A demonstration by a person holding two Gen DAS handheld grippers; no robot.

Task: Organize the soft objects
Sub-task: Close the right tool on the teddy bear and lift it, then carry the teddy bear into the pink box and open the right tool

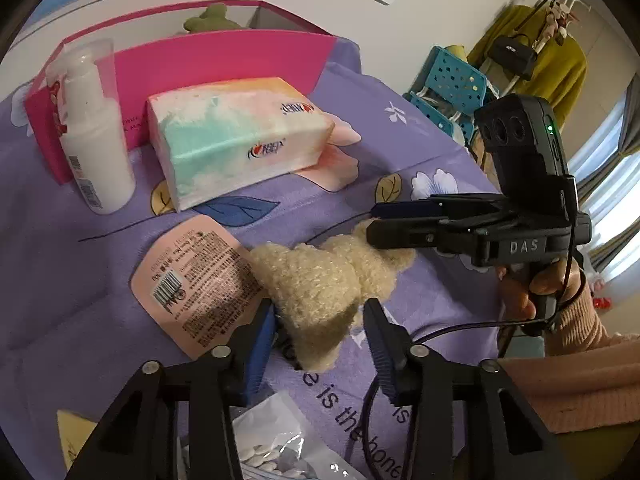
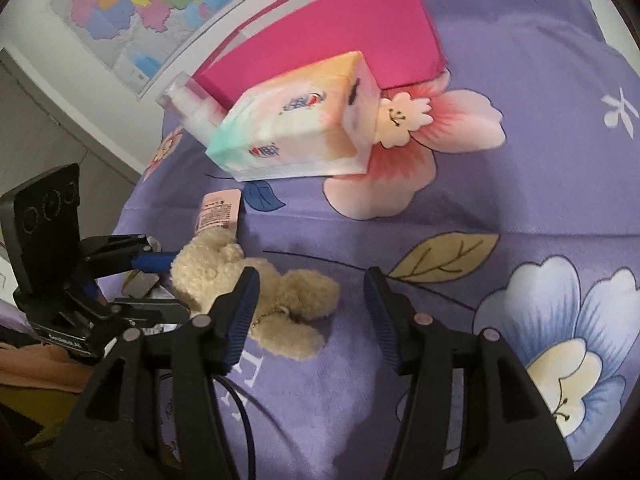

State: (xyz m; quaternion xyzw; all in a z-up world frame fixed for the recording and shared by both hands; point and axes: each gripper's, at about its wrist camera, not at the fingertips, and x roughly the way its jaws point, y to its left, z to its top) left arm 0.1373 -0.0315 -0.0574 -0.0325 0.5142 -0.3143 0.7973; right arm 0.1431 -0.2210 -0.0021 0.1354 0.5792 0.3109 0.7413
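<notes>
1. Surface is a purple floral bedsheet (image 2: 520,60); we can't tell whether a bed or a desk lies under it.
2. Cream plush toy (image 1: 324,280) lies on the sheet, center of the left wrist frame, lower-left of center in the right wrist frame (image 2: 248,280).
3. Our left tool (image 1: 320,344) is wide open, one finger either side of the toy's near end. Nothing clamped; whether the left pad touches the fur we can't tell.
4. Our right tool (image 2: 310,312) is also wide open, hovering over the sheet. Its left finger overlaps the toy in frame, right finger sits well clear. In the left wrist view its tips (image 1: 376,224) reach the toy's far end from the right.
5. Pink sachet (image 1: 196,280) lies flat, touching the toy on its left.
6. Tissue pack (image 1: 236,140) sits upper center, white pump bottle (image 1: 96,136) upright just left of it.
7. Pink box (image 1: 224,60) stands behind both, a green plush (image 1: 212,16) showing above its rim.
8. Clear bag of cotton swabs (image 1: 272,452) at bottom edge.
</notes>
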